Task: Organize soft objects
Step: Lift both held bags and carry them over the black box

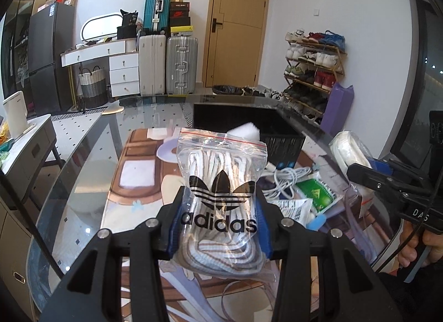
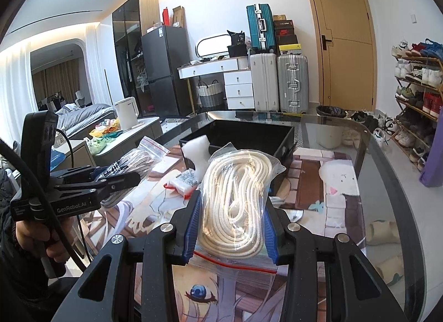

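- Black box (image 1: pixel 279 139): its inside sits hidden behind the zip bag (image 1: pixel 221 183).
- Purple bag (image 2: pixel 434 161) is cut off at the right edge.
- Small packet (image 2: pixel 184 182): print too tiny to read.

Suitcases (image 1: pixel 166 64) (stacked), shoe rack (image 1: pixel 313 72).

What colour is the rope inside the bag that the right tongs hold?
Cream white rope, seen best in the right wrist view.

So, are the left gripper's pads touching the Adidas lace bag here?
Touching. The left wrist view shows the left gripper with both blue pads pressed into the sides of the Adidas lace bag, pinching the plastic inward.
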`<action>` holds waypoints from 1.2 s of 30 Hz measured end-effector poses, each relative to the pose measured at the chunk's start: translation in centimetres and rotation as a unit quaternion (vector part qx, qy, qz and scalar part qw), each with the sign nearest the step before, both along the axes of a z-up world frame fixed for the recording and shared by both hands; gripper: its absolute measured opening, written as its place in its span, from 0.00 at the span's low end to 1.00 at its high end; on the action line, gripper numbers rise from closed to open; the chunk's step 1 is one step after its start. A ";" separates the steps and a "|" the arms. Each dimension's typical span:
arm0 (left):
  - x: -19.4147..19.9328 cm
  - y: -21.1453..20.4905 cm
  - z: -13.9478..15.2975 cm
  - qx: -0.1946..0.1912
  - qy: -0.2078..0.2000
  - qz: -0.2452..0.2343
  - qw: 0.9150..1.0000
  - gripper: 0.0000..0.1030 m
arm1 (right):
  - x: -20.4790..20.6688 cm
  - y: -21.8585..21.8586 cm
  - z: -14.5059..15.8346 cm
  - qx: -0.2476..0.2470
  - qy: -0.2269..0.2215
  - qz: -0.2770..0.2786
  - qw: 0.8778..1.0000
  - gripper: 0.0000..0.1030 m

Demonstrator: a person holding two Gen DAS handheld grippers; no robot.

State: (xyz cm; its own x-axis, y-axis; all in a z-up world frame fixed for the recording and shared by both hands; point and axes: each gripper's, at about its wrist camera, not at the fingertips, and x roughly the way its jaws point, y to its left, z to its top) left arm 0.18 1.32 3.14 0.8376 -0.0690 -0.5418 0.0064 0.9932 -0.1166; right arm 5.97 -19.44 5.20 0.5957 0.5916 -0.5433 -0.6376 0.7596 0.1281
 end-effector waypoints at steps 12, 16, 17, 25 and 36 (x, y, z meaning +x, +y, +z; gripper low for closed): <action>1.4 0.4 2.6 -0.001 -0.020 0.015 1.000 0.42 | 1.7 -0.1 3.5 0.027 -0.019 -0.008 0.999 0.39; 2.1 0.0 3.2 0.008 -0.025 0.018 0.999 0.42 | 2.4 -0.1 4.5 0.035 -0.024 -0.005 0.999 0.39; 2.4 0.0 3.4 0.008 -0.025 0.019 0.999 0.42 | 2.7 -0.1 4.7 0.035 -0.025 -0.005 0.999 0.39; 4.4 -0.4 3.5 0.008 -0.021 0.020 1.000 0.42 | 4.6 0.0 5.5 0.040 -0.026 -0.007 0.999 0.39; 6.4 -0.1 3.6 0.005 -0.027 0.023 0.999 0.42 | 6.4 1.5 5.7 0.043 -0.030 -0.001 0.999 0.39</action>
State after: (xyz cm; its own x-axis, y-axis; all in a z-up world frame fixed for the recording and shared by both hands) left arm 6.54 1.26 6.74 0.8684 -0.0242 -0.4954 -0.0339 0.9936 -0.1080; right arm 12.40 -17.91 10.91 0.6269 0.6334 -0.4536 -0.6444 0.7488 0.1550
